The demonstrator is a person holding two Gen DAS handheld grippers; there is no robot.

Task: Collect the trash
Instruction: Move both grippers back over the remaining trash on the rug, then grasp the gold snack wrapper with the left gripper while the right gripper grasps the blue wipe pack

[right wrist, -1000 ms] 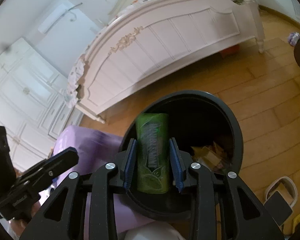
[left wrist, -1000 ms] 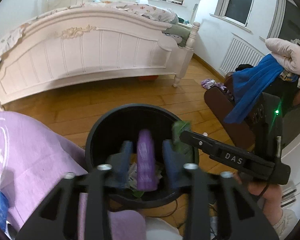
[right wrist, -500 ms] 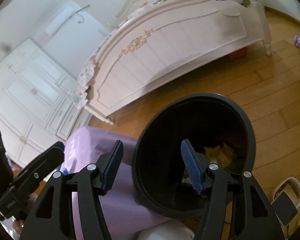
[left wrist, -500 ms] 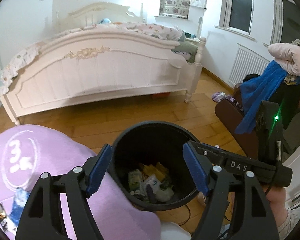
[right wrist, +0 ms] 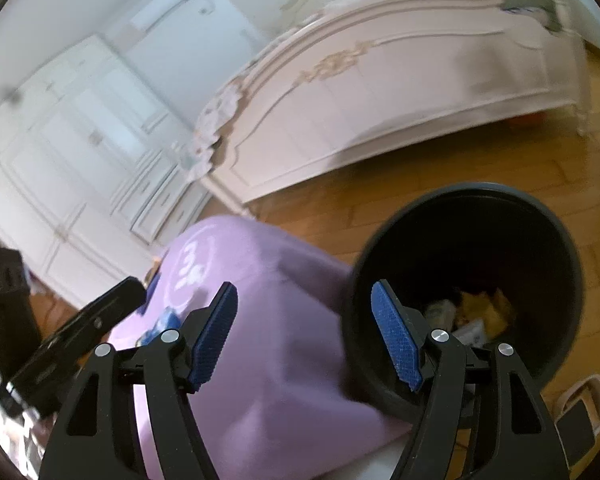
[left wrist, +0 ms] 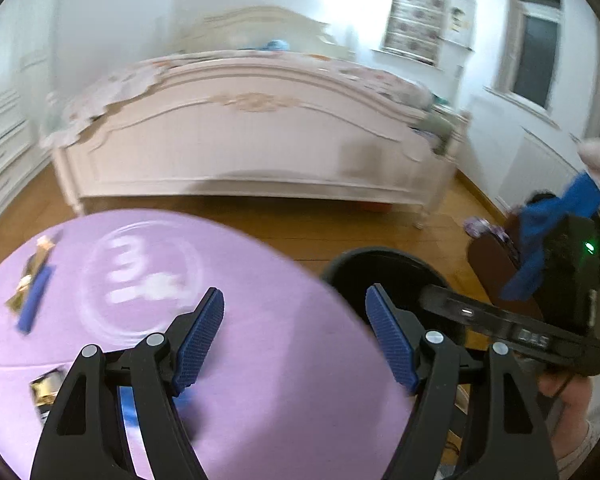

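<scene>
2 grippers are in view, 1 per camera, and each shows 2 blue ribbed pads spread wide with nothing between them. In the left wrist view the left gripper [left wrist: 294, 336] hangs at lower centre over a purple cloth [left wrist: 260, 360] that fills the lower left of the frame; its pads touch nothing. In the right wrist view the right gripper [right wrist: 304, 336] is likewise spread and empty, its left pad over the purple cloth [right wrist: 284, 340] and its right pad over the near rim of the trash bin [right wrist: 576, 292].

There is 1 black round trash bin, at lower right in the right wrist view, touching the cloth's edge; several crumpled wrappers [right wrist: 480, 312], yellow and pale, lie at its bottom, too blurred to count. In the left wrist view the trash bin [left wrist: 384, 258] shows at centre right, just beyond the cloth.

At least 3 trash pieces lie on the cloth in the left wrist view: a gold and blue wrapper [left wrist: 32, 292] at far left, a gold scrap [left wrist: 46, 386] at lower left, and a blue piece [left wrist: 128, 404] partly hidden behind the left finger.

The right gripper's body [left wrist: 512, 330] crosses the right edge of the left wrist view and carries the letters "DAS", blurred. The cloth bears a white circular print [left wrist: 140, 276] with a "3"; the rest is unreadable.

1 white bed [left wrist: 260, 148] stands across the upper half.
</scene>
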